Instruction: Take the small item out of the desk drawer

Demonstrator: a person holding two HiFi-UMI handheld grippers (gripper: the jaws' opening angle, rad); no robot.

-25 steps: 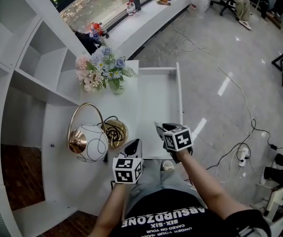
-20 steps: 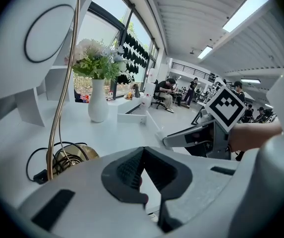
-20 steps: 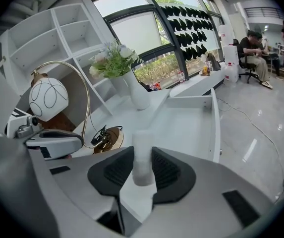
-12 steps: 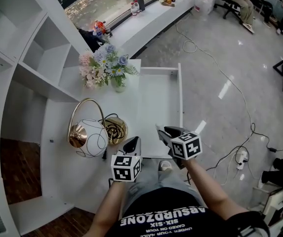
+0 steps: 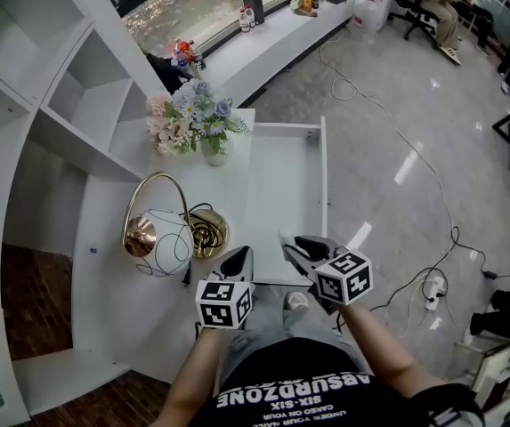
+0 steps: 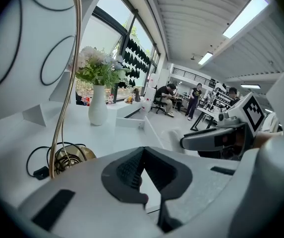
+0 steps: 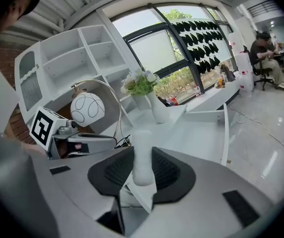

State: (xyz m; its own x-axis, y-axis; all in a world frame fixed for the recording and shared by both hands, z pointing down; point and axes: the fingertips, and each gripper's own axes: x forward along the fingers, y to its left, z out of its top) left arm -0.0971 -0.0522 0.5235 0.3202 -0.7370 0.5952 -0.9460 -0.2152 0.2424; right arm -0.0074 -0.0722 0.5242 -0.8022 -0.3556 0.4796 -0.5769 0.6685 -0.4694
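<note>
Head view: the right gripper [image 5: 292, 244] stands higher over the near end of the open white drawer [image 5: 324, 172] than a second ago, and its marker cube has drifted toward the person. The left gripper [image 5: 238, 258] has kept its place on the white surface [image 5: 223, 194], just beside the gold-based lamp with a white globe [image 5: 161, 243]. Right of the drawer's wall lies open floor.

Left gripper view: its dark pads meet at the tips with nothing between them. Ahead, the surface runs bare to the white vase of flowers [image 6: 97, 110].

Right gripper view: the small white cylinder [image 7: 142, 155] stands upright, clenched between the ribbed pads, lifted above the drawer's near edge, with the drawer's empty bed stretching beyond.
</note>
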